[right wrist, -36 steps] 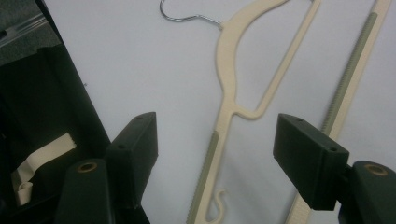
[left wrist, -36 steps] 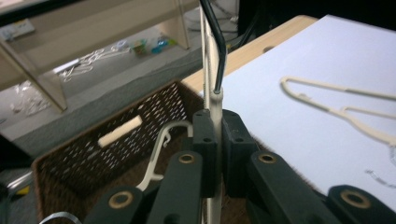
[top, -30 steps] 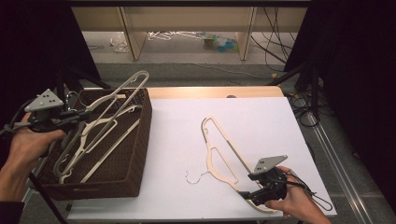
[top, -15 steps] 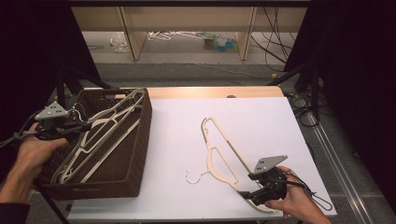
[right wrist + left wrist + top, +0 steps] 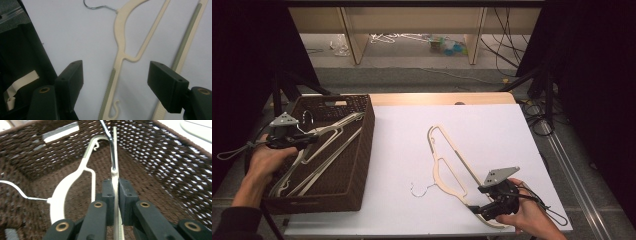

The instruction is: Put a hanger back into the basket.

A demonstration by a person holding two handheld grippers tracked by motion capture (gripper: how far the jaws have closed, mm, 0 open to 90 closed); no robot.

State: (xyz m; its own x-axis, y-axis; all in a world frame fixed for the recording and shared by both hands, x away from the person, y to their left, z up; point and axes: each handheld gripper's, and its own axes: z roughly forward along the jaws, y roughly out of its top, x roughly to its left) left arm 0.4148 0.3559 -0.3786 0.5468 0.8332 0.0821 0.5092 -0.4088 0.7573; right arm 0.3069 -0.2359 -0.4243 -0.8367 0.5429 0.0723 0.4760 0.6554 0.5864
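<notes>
Hanger [image 5: 115, 182] clamped edge-on in the left gripper [image 5: 115, 192]: both black pads pressed flat against its thin cream body, metal hook neck [image 5: 111, 150] running up and away from the jaws toward the far wall of the basket. In the high view that left gripper [image 5: 309, 140] sits over the left part of the woven brown basket [image 5: 362, 150], with the held hanger [image 5: 328, 135] lying slanted inside it, its far end near the basket's right rim. Second cream hanger in basket [image 5: 72, 182] lies on the basket floor just left of the held one, its wire hook [image 5: 15, 190] pointing to the left wall. Basket stands on the left end of the table, touching the edge of the white table sheet [image 5: 492, 125]. Hanger on sheet [image 5: 452, 160] lies flat at right centre, hook [image 5: 419, 189] toward the near edge, long bar running diagonally down to the right hand. Right gripper [image 5: 478, 206] rests low at the hanger's near-right end, jaws spread wide. The right gripper view shows the same: right gripper [image 5: 115, 82] pads well apart, straddling the hanger's ribbed arm [image 5: 110, 92] without touching it, the other ribbed bar [image 5: 187, 45] just beyond the right pad.
</notes>
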